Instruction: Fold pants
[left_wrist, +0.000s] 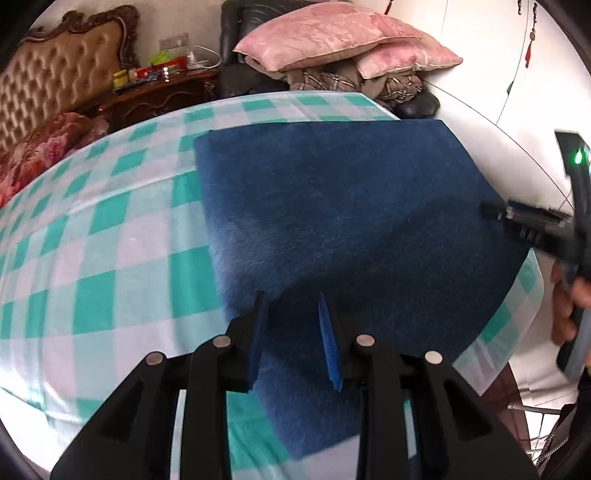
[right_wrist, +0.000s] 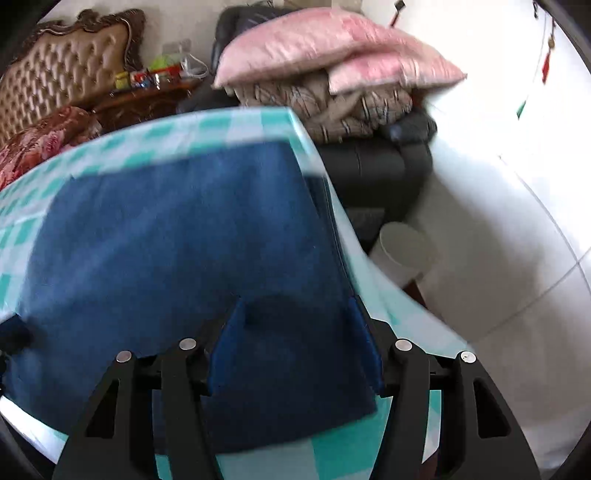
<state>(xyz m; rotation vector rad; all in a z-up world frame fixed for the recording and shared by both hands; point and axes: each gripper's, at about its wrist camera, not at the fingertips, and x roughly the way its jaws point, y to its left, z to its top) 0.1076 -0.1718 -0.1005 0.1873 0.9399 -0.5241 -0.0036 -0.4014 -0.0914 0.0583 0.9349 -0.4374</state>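
Observation:
The dark blue pants (left_wrist: 351, 221) lie folded flat as a broad rectangle on the green-and-white checked sheet (left_wrist: 110, 258). My left gripper (left_wrist: 293, 299) hovers open over their near edge, holding nothing. My right gripper (right_wrist: 295, 306) is open above the near right corner of the pants (right_wrist: 177, 240), next to the bed's right edge, and holds nothing. The right gripper also shows in the left wrist view (left_wrist: 495, 212) at the pants' right edge. The right wrist view is motion blurred.
Pink pillows (left_wrist: 332, 33) are piled on folded blankets on a dark chair past the bed's far corner. A tufted headboard (left_wrist: 48, 81) and cluttered nightstand (left_wrist: 159, 85) stand far left. A white bin (right_wrist: 402, 254) sits on the tiled floor beside the bed.

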